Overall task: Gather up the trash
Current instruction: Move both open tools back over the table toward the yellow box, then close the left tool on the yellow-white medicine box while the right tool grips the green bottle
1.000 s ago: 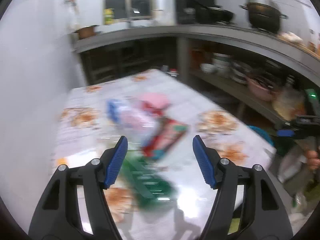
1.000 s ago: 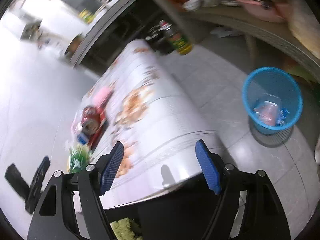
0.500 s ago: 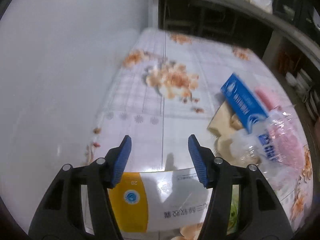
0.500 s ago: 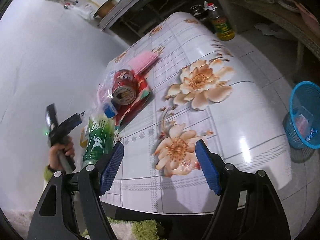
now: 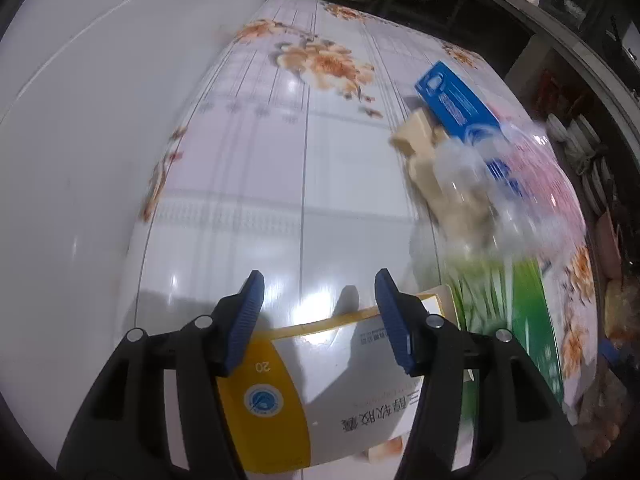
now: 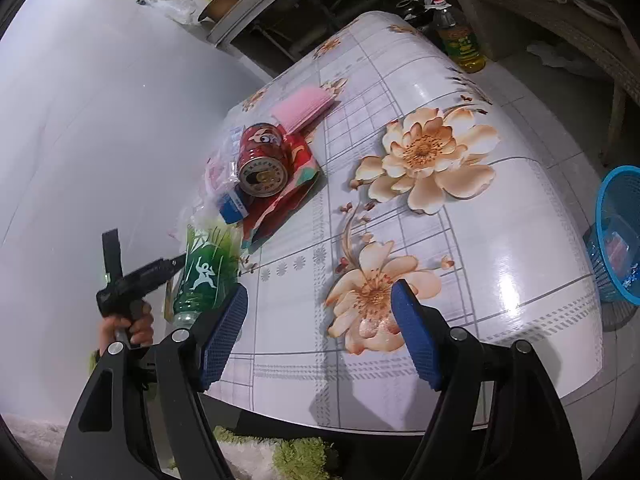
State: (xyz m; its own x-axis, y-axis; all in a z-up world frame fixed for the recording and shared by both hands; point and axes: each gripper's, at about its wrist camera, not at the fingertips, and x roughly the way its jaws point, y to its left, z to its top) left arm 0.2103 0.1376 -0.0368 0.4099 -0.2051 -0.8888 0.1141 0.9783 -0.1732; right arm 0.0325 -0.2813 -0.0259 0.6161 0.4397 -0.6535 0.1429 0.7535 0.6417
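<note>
Left tool [image 5: 318,312]: jaws spread wide, holding nothing; it hangs over a white and yellow packet [image 5: 320,392] lying flat at the near edge of the bench [image 5: 248,184], one blue pad above each end of the packet's far side. Whether the pads touch the packet cannot be told.
Right tool [image 6: 320,336]: jaws spread wide and empty, poised above the near edge of the bench, over its printed flowers.
Trash pile: along the wall-side edge of the bench. A red can [image 6: 262,160] lies on its side on a red wrapper [image 6: 288,196], a pink pad [image 6: 304,108] just beyond it toward the far edge, a blue box [image 5: 456,100] and clear plastic bag [image 5: 520,192] beside the can.
Green bottle [image 6: 206,272]: lying at the near end of the pile, just beside the white and yellow packet.
Blue basket [image 6: 618,236]: on the floor past the bench's right edge, with some wrappers inside.
</note>
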